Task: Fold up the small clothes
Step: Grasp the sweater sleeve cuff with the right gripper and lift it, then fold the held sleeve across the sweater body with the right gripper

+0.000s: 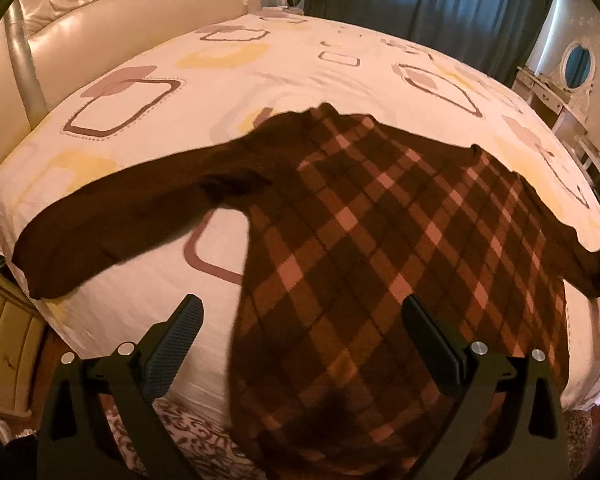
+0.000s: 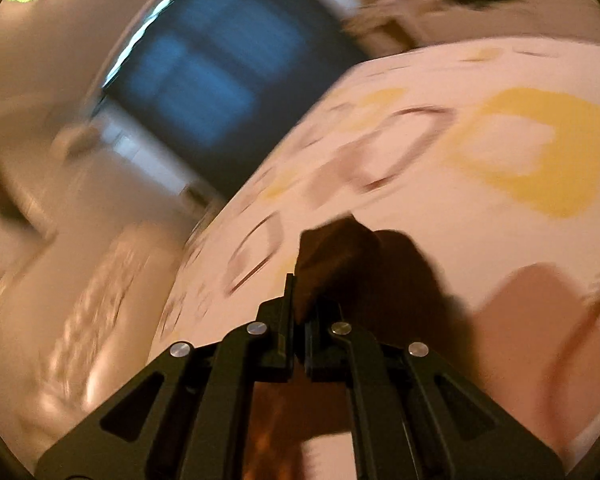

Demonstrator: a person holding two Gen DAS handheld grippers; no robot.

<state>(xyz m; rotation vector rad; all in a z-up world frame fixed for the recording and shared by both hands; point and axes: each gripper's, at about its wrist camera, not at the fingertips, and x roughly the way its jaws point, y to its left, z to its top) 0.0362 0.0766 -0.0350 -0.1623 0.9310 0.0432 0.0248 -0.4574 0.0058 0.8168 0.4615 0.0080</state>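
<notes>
With the plaid sweater [image 1: 380,240] spread on the bed [image 1: 300,64], the right gripper [image 2: 300,308], clamped on brown fabric, should carry it smoothly across while the left gripper [image 1: 300,320] waits wide open.

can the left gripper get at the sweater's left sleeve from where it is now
Probably yes: the left gripper is open above the plaid sweater, and the brown sleeve lies flat on the bed sheet with nothing over it.

Plaid garment [image 1: 380,216] on patterned bed [image 1: 300,68]
</notes>
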